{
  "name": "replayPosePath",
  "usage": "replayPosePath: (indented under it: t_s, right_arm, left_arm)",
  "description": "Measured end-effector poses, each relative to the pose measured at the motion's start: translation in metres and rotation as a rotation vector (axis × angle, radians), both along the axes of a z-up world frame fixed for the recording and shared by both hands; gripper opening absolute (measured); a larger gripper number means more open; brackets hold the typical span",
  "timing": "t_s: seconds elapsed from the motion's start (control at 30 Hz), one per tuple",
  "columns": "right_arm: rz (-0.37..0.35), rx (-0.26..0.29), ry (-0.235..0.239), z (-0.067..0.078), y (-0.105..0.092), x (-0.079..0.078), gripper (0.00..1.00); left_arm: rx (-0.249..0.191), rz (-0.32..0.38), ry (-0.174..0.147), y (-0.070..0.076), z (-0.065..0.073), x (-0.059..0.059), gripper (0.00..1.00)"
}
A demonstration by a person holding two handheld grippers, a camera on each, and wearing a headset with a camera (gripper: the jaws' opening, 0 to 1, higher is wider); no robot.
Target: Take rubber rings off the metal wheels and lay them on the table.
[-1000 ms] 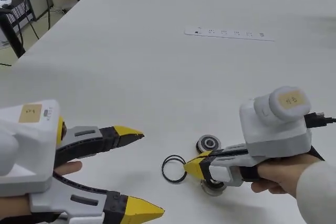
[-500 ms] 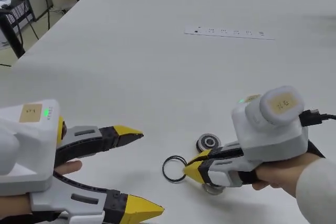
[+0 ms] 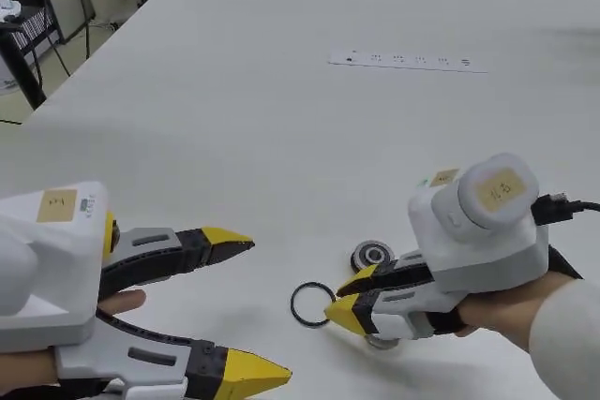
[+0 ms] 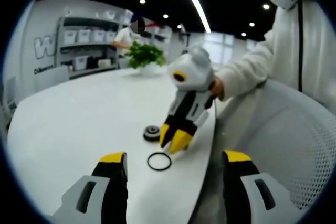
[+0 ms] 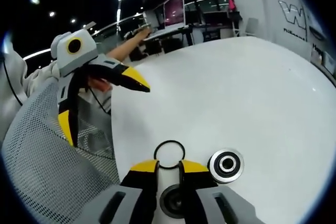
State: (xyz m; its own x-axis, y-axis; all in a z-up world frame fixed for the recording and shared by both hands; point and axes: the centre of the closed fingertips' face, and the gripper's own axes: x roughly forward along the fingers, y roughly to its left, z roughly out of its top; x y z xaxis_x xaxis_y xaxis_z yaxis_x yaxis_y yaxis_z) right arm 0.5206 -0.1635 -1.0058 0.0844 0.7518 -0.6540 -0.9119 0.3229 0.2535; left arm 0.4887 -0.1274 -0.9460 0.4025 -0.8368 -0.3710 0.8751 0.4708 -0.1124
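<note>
Gaping left gripper (image 3: 267,310), barely parted right gripper (image 3: 336,302), both empty; ring (image 3: 311,303) near table (image 3: 281,138) edge.

The head view looked down over the tabletop (image 3: 281,138). Both gripper views sat low, facing each other, sharing the rubber ring (image 3: 311,303) at lower centre.
</note>
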Motion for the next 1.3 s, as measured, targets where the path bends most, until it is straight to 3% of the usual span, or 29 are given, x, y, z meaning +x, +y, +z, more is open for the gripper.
replayPosePath:
  t_s: [0.23,0.3,0.37,0.5,0.57,0.7,0.8,0.9,0.93,0.97,1.0,1.3]
  right_arm:
    - [0.000,0.062,-0.040,0.023,-0.001,0.004,0.14]
    - [-0.013,0.091,-0.052,0.032,-0.001,0.009,0.14]
    - [-0.034,0.115,-0.064,0.039,-0.004,0.015,0.15]
    - [-0.072,0.135,-0.083,0.046,-0.011,0.025,0.16]
    - [-0.100,0.145,-0.092,0.049,-0.016,0.033,0.17]
    - [-0.148,0.168,-0.104,0.056,-0.026,0.044,0.18]
    - [-0.178,0.175,-0.116,0.059,-0.033,0.051,0.18]
    - [-0.204,0.175,-0.127,0.059,-0.040,0.058,0.19]
    - [-0.206,0.173,-0.134,0.058,-0.042,0.059,0.19]
    - [-0.209,0.168,-0.138,0.057,-0.045,0.061,0.19]
    - [-0.215,0.164,-0.135,0.055,-0.046,0.062,0.19]
    - [-0.238,0.145,-0.119,0.043,-0.061,0.066,0.20]
  left_arm:
    - [0.018,-0.014,-0.018,0.001,0.008,0.000,0.74]
    - [0.024,-0.019,-0.029,0.001,0.016,0.002,0.73]
    - [0.024,-0.033,-0.069,-0.001,0.029,0.003,0.72]
    - [-0.006,-0.037,-0.073,-0.003,0.050,0.006,0.77]
    - [0.008,-0.037,-0.099,-0.002,0.057,0.011,0.76]
    - [0.015,-0.040,-0.103,-0.005,0.076,0.017,0.77]
    - [0.001,-0.060,-0.157,-0.014,0.095,0.021,0.77]
    - [0.026,-0.078,-0.157,-0.023,0.105,0.027,0.77]
    - [0.032,-0.090,-0.173,-0.025,0.108,0.028,0.77]
    - [0.033,-0.107,-0.218,-0.030,0.115,0.032,0.77]
    - [0.034,-0.113,-0.240,-0.033,0.119,0.035,0.77]
    - [0.110,-0.169,-0.338,-0.059,0.135,0.063,0.73]
